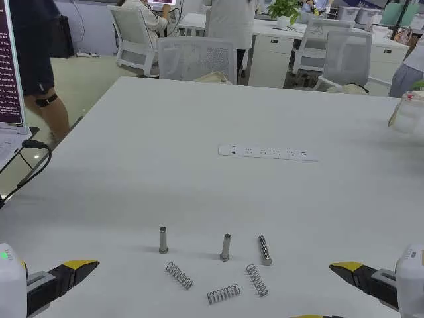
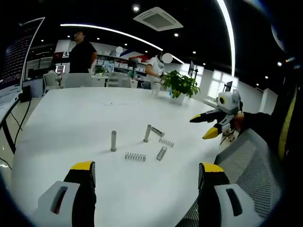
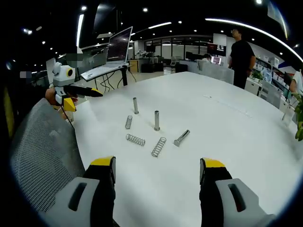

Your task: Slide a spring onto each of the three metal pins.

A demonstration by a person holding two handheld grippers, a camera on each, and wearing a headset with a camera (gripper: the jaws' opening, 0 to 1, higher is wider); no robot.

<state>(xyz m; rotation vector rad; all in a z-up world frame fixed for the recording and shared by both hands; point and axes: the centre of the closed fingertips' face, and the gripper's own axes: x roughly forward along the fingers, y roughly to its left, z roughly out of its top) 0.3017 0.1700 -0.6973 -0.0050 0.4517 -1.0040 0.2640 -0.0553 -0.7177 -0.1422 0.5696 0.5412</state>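
Your left hand-held gripper point(image 2: 147, 166) hangs wide open and empty over the near edge of the tabletop point(image 1: 199, 132). Before you, the left pin point(image 1: 163, 240) and middle pin point(image 1: 226, 247) stand upright; the right pin point(image 1: 264, 250) lies flat. Three bare springs point(image 1: 223, 293) lie just in front. Your right hand-held gripper point(image 3: 157, 162) gapes equally wide, empty.

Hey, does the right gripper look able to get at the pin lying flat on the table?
Probably yes. The right gripper is open, and bare table lies between it and the lying pin; the nearest spring sits just to one side.
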